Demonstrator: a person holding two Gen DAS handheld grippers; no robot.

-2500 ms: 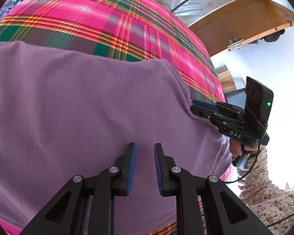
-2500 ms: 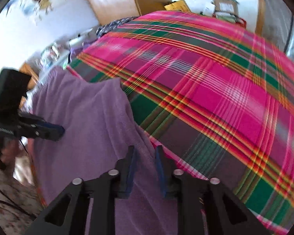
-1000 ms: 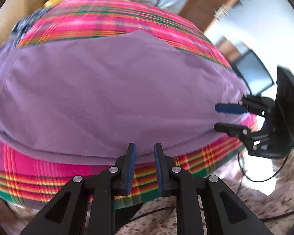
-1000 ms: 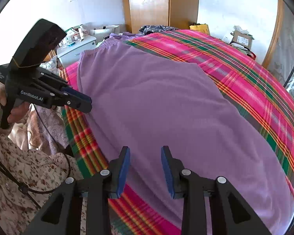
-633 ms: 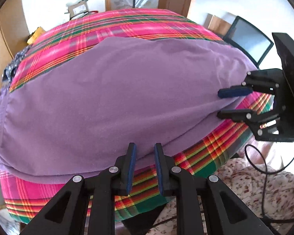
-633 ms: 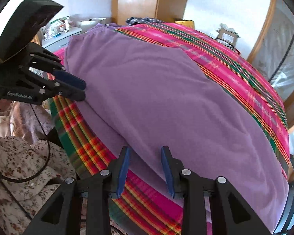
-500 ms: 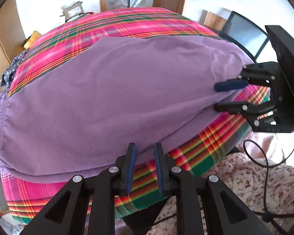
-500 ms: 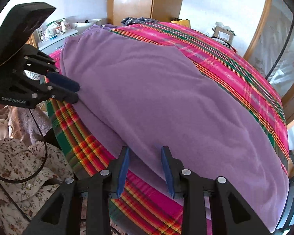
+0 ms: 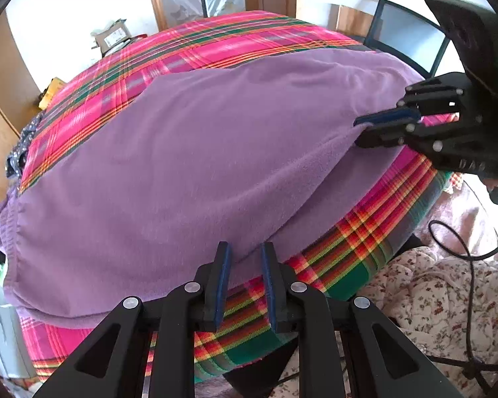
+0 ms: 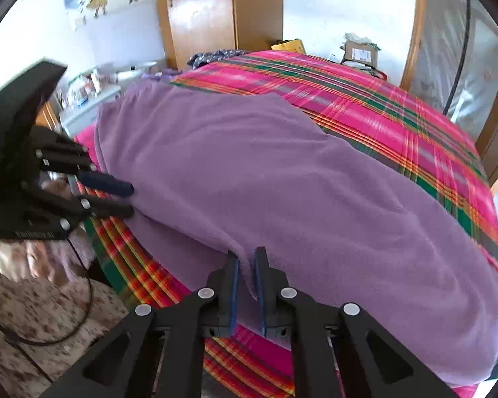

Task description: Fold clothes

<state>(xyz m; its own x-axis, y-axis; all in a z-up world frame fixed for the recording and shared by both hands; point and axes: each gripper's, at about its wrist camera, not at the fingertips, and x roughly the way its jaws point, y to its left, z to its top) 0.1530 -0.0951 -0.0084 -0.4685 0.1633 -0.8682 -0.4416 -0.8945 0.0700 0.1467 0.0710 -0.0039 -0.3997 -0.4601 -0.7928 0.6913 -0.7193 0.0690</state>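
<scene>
Two grippers work at the near hem of one purple garment [image 9: 169,172], which lies spread across a bed covered by a pink, green and orange plaid blanket [image 9: 215,43].

From the left wrist camera, the left gripper [image 9: 244,285] points at the garment's near edge, where the purple cloth ends and the plaid hangs over the side of the bed. Its fingers stand a little apart, with the hem just past the tips; whether any cloth lies between them cannot be told from here. To the right of the garment, the right gripper [image 9: 365,131] comes in sideways with its two fingers drawn close on the corner of the purple cloth, which rises off the blanket in a peak there. Beyond the garment's far right end stands a dark monitor [image 9: 408,38], and below the bed's edge lies flowered fabric [image 9: 425,298].

From the right wrist camera, the right gripper [image 10: 245,285] has a fold of the purple hem pinched between its nearly closed fingers, the cloth pulled up into a small ridge. Left of the garment, the left gripper [image 10: 129,200] is blurred, its fingers parted at the cloth's edge, one above the hem and one below. Beyond the garment's far end stands a wooden wardrobe [image 10: 215,10], with a cardboard box [image 10: 360,51] off to its right.
</scene>
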